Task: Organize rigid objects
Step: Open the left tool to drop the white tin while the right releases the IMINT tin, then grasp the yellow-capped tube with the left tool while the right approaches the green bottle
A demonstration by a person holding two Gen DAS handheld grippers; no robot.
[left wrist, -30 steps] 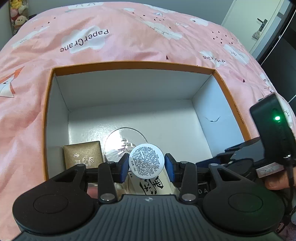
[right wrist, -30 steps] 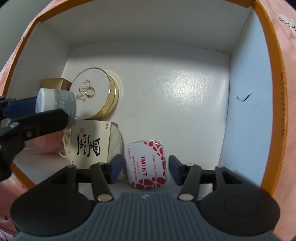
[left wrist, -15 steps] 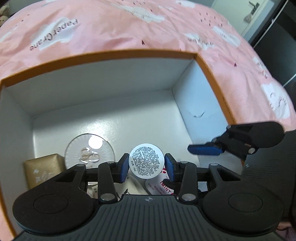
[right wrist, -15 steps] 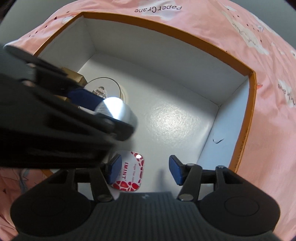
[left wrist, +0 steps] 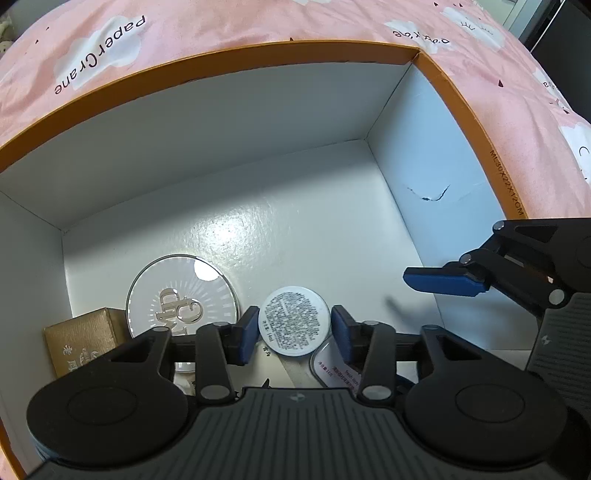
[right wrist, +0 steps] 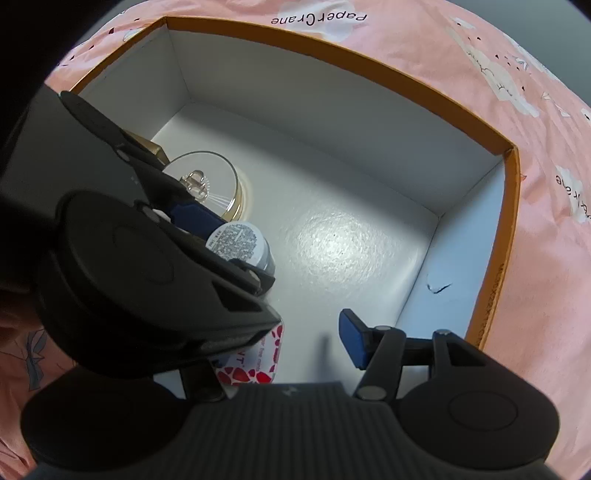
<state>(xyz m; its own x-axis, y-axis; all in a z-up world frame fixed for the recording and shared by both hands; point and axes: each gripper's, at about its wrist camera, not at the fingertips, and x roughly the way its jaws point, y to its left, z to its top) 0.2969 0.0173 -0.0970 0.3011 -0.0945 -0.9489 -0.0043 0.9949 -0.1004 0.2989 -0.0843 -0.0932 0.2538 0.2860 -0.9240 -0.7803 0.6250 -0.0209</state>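
Observation:
A small white jar (left wrist: pixel 294 321) with a printed label on its end stands inside the white box with the orange rim (left wrist: pixel 221 55), beside a round silver compact (left wrist: pixel 181 295). My left gripper (left wrist: pixel 295 334) points down around the jar. Its jaws are opening, and the blue pads stand just off the jar's sides. The right wrist view shows the jar (right wrist: pixel 238 242) resting low in the box between those fingers. My right gripper (right wrist: pixel 291 350) is open and empty over the box's right part. Its left finger is hidden behind the left gripper.
A gold carton (left wrist: pixel 79 343) sits in the box's left corner. A red-and-white mint tin (right wrist: pixel 258 362) and a paper tag (left wrist: pixel 273 365) lie under the left gripper. The box floor (right wrist: pixel 351 240) is bare at centre and right. Pink bedding (left wrist: pixel 258 18) surrounds the box.
The left gripper carried the jar down into the box, to the right of the compact, and its pads have parted from the jar. The right gripper rose a little and rolled.

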